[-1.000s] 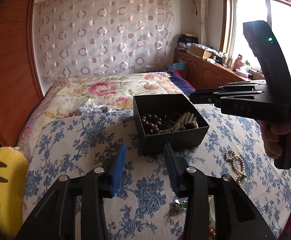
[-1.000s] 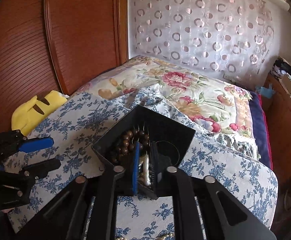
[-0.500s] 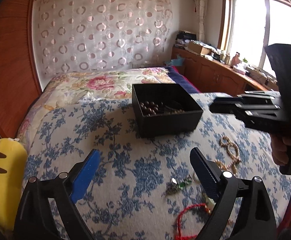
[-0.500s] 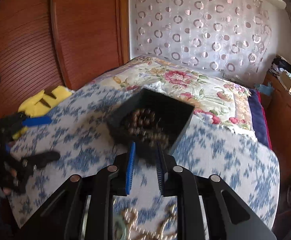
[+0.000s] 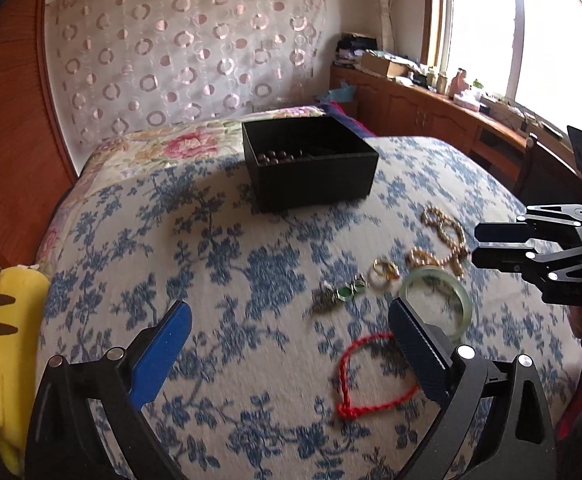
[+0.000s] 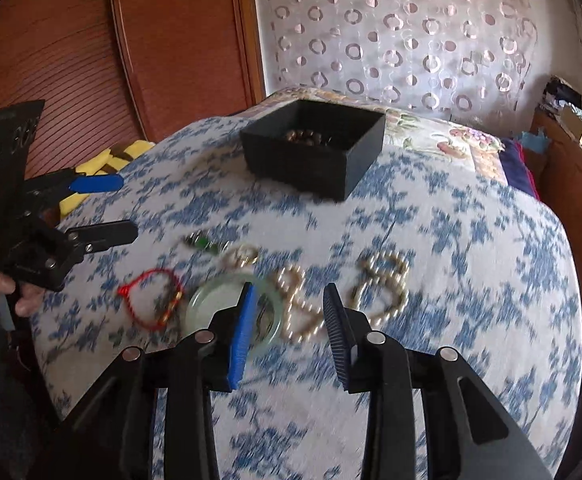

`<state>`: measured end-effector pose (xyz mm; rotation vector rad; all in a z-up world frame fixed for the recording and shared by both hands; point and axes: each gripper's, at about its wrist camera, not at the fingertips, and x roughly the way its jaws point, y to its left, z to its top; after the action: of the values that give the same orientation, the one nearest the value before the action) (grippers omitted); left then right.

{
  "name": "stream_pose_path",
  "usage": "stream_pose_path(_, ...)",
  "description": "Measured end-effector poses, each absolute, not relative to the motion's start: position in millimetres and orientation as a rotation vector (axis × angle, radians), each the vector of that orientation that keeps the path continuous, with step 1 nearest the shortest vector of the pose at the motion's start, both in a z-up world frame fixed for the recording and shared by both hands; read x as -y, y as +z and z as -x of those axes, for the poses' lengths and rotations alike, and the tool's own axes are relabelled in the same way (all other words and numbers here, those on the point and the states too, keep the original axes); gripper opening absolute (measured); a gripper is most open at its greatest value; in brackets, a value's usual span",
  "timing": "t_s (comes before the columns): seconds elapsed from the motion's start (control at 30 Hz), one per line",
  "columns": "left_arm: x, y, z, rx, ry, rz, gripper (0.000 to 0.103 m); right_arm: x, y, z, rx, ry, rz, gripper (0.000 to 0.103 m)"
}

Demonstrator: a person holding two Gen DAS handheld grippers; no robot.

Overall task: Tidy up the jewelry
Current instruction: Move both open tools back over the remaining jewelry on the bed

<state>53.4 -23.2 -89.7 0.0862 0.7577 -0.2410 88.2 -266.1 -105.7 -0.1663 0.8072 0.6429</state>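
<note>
A matte black box point(image 5: 311, 164), square and open-topped, sits on the bed's quilt point(image 5: 219, 264), a woven cream cloth printed with blue flowers; dark round wooden beads point(image 5: 277, 156) lie inside it. Nearer the cameras, loose on the quilt: a twisted red cord bracelet point(image 5: 371, 376); a smooth, translucent pale-green bangle point(image 5: 437, 296); a glossy pearl strand point(image 5: 443, 240) looped on itself; a small gold ring point(image 5: 385, 270); a green-stoned metal piece point(image 5: 341, 294).

The left gripper point(image 5: 291, 344) stands wide open over the quilt with nothing between its blue and ribbed black pads; its jaws have just been opening from a narrow gap a second ago. The right gripper point(image 6: 289, 328) is partly open and empty, its jaws having just been widening; a second ago it was nearly closed over the box, and it now hangs above the bangle and pearls, the box farther off.
</note>
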Motion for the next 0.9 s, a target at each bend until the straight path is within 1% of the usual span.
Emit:
stream_pose_path(0.1,24.1,-95.3,-50.1,-0.778,-0.241,-0.099,0.095,262.6,-114.1,-81.7,-0.830,0.658,0.178,0.037)
stream_pose_path(0.2,23.0,-99.8,-47.3,-0.795,-0.241,-0.104,0.095,254.8,-121.5,-78.7,-0.848,0.665,0.216,0.023)
stream_pose_path(0.4,18.8,-108.5,-41.6,-0.826,-0.250,-0.098,0.095,244.6,-129.3,-80.3,-0.882,0.663,0.245,0.020)
stream_pose_path(0.63,22.4,-115.8,-35.3,-0.845,-0.276,-0.099,0.095,240.7,-134.2,-86.2,-0.903,0.655,0.246,0.020)
stream_pose_path(0.67,24.1,-116.1,-34.5,-0.845,-0.283,-0.102,0.094,239.3,-135.0,-87.2,-0.903,0.657,0.249,0.020)
stream_pose_path(0.7,25.5,-115.8,-33.6,-0.845,-0.288,-0.106,0.088,237.5,-135.5,-87.7,-0.896,0.655,0.257,0.020)
stream_pose_path(0.73,27.5,-115.9,-32.8,-0.847,-0.294,-0.113,0.085,235.8,-135.8,-87.5,-0.892,0.651,0.268,0.020)
stream_pose_path(0.8,29.1,-115.4,-31.9,-0.849,-0.300,-0.117,0.075,233.2,-136.6,-85.6,-0.876,0.641,0.292,0.020)
stream_pose_path(0.83,30.0,-115.4,-31.0,-0.852,-0.307,-0.116,0.072,232.7,-136.7,-85.1,-0.870,0.639,0.294,0.020)
stream_pose_path(0.9,31.9,-115.0,-30.6,-0.859,-0.313,-0.121,0.059,233.8,-137.4,-83.5,-0.856,0.636,0.290,0.020)
